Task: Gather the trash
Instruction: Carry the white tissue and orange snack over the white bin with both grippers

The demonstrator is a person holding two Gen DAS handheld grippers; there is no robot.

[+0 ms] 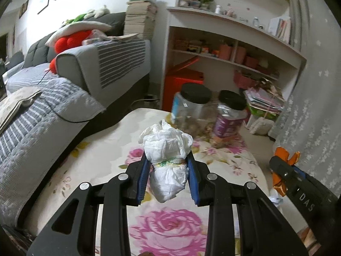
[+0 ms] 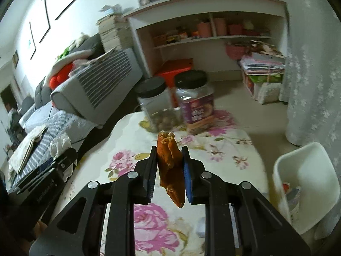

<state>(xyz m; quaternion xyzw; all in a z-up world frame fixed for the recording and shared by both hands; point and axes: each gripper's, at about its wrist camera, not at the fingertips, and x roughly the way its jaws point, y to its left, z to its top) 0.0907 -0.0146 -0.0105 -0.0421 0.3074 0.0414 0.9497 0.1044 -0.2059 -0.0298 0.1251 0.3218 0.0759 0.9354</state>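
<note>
My left gripper is shut on a crumpled white tissue wad and holds it above the floral tablecloth. My right gripper is shut on an orange peel held above the same table. The right gripper with the orange peel shows at the right edge of the left wrist view. The left gripper with its tissue shows at the left of the right wrist view. A white trash bin with some trash inside stands on the floor right of the table.
Two clear jars with black lids stand at the table's far end. A grey sofa lies to the left. A white shelf unit and stacked papers are behind. A lace curtain hangs at right.
</note>
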